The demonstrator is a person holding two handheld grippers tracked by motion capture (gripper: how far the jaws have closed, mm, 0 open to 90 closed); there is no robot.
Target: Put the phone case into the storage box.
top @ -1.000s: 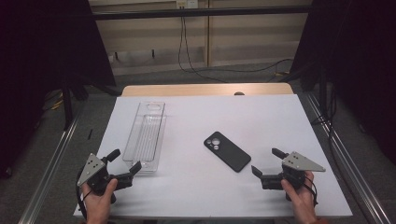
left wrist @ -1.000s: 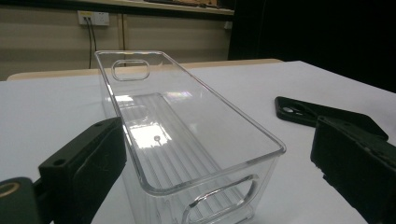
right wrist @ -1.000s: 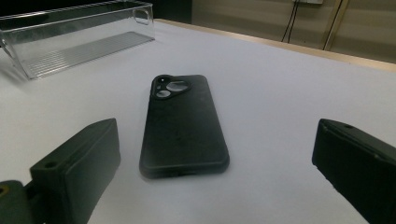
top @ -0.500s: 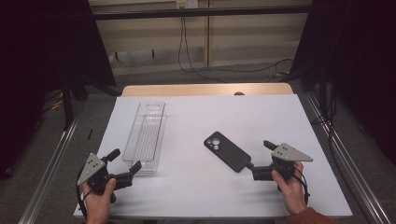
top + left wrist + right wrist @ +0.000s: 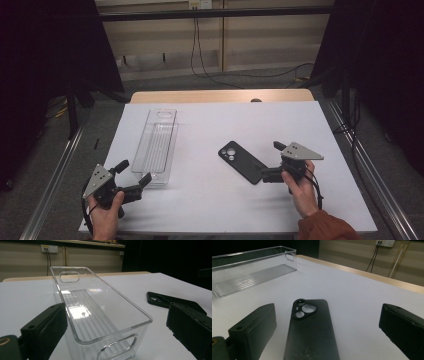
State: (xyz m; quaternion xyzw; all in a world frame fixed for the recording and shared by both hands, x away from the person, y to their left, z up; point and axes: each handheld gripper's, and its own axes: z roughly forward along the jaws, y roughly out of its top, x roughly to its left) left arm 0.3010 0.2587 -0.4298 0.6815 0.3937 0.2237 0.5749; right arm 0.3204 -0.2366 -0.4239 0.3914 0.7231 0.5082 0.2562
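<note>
A black phone (image 5: 243,162) lies camera side up at the middle right of the white table (image 5: 210,120). My right gripper (image 5: 271,161) is open, and its jaws stand on either side of the phone's near end (image 5: 312,335) with a gap on each side. A long clear plastic bin (image 5: 157,145) stands empty at the left. My left gripper (image 5: 134,171) is open just in front of the bin's near end. In the left gripper view the bin (image 5: 100,315) rises between the jaws and the phone (image 5: 162,298) lies off to the right.
A wooden strip (image 5: 220,95) runs along the table's far edge. Metal rails (image 5: 55,175) flank both sides. Cables (image 5: 210,65) hang from a wall socket behind. Bare white surface lies between the bin and the phone.
My right gripper moved left and forward until its open jaws straddle the phone's near end. The left gripper, the bin and the phone stayed put.
</note>
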